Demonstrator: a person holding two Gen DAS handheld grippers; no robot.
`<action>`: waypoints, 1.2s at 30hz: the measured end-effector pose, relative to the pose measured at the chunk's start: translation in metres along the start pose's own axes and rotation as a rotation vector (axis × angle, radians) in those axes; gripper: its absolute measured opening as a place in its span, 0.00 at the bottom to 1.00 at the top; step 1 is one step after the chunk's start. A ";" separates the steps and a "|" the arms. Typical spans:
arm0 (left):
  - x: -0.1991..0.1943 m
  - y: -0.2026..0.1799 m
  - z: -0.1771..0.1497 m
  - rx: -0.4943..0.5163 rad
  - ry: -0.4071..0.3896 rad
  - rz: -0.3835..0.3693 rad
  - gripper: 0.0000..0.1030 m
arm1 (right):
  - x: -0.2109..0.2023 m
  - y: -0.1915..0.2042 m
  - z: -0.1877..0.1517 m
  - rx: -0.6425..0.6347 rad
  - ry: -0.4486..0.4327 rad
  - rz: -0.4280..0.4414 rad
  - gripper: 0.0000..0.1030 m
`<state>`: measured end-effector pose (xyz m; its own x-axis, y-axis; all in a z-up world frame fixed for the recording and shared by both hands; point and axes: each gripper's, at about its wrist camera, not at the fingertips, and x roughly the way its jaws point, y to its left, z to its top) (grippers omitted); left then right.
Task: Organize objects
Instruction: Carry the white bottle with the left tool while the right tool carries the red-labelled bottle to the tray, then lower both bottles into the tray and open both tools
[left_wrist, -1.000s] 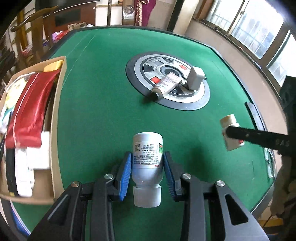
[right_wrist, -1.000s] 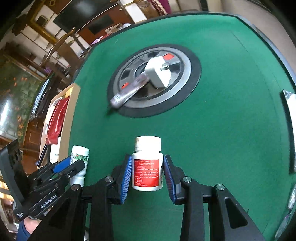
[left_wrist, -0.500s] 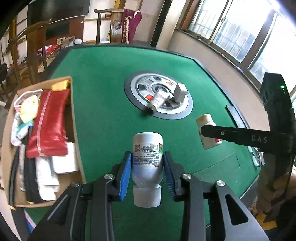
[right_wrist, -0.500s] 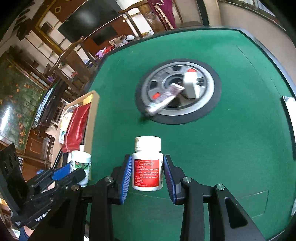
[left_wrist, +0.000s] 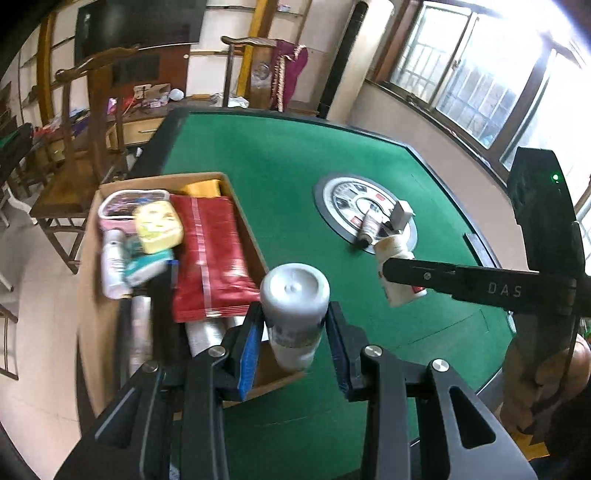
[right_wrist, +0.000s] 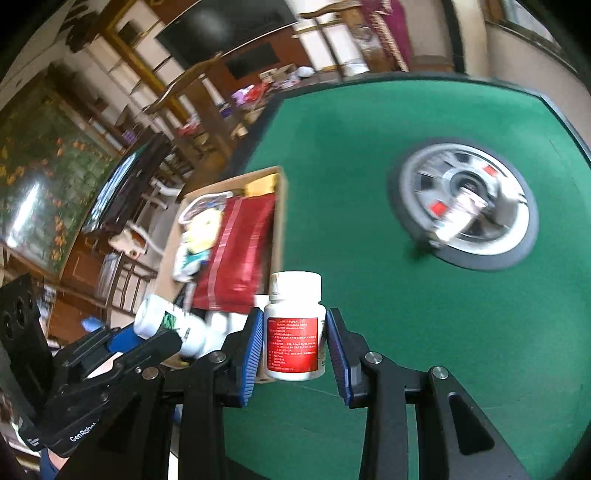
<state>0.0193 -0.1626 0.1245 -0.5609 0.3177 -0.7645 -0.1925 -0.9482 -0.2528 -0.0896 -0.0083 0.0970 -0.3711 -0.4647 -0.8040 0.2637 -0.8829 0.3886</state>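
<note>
Left claw (left_wrist: 293, 338) clenched on white bottle (left_wrist: 294, 306), lower centre of frame, above cardboard box (left_wrist: 110, 310) edge. Right claw (right_wrist: 291, 347) clenched on red-labelled pill bottle (right_wrist: 294, 328), lower centre, over green desk (right_wrist: 406, 332).

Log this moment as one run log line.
left gripper: holds white bottle | right gripper: holds red-label bottle | cardboard box: partly filled

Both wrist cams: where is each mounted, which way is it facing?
Left wrist: behind the left claw, angled down; white bottle clamped above the cardboard box; a hand at right.
Right wrist: behind the right claw, angled down over the green table; red-label bottle clamped.
Shared: box, table, round centre disc, and each shows the other claw.
</note>
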 end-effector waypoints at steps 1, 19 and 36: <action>-0.005 0.007 0.000 -0.011 -0.008 0.004 0.32 | 0.005 0.013 0.001 -0.024 0.010 0.006 0.36; -0.015 0.086 -0.021 -0.153 -0.026 0.024 0.32 | 0.055 0.092 0.019 -0.145 0.083 0.028 0.36; -0.006 0.097 -0.035 -0.143 0.003 0.031 0.32 | 0.107 0.116 0.034 -0.165 0.134 0.043 0.36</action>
<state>0.0320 -0.2566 0.0838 -0.5624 0.2884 -0.7750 -0.0580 -0.9487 -0.3109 -0.1290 -0.1626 0.0714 -0.2377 -0.4792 -0.8449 0.4228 -0.8341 0.3541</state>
